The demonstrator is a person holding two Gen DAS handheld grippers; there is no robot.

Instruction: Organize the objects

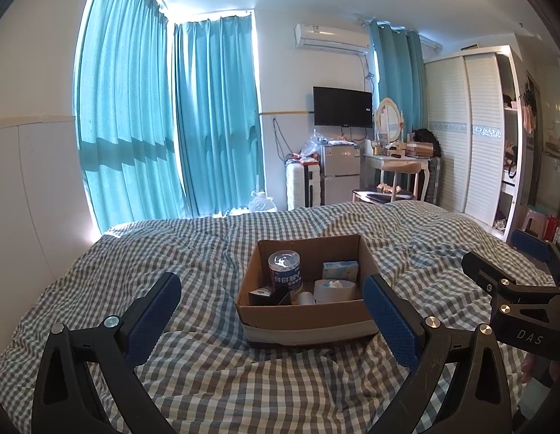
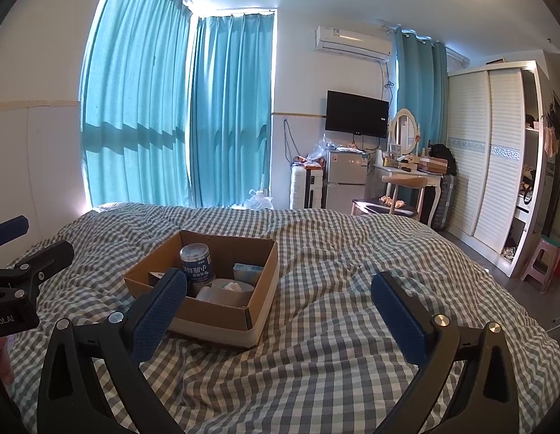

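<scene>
Two grippers hung over bed [image 2: 334, 325], both spread wide, holding nothing. Left gripper [image 1: 272, 309] pointed straight at cardboard box [image 1: 309, 316], box just ahead. Right gripper [image 2: 280, 311] had box off to its left. Left nearer.

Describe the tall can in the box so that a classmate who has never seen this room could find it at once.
Start at the bed with the grey-and-white checked quilt; an open cardboard box sits on it. Inside, toward the back left, stands the cylindrical can. It is the tallest item there, upright, with a dark blue label and a silvery top, unlike the small light blue carton and the low white tub beside it.
</scene>
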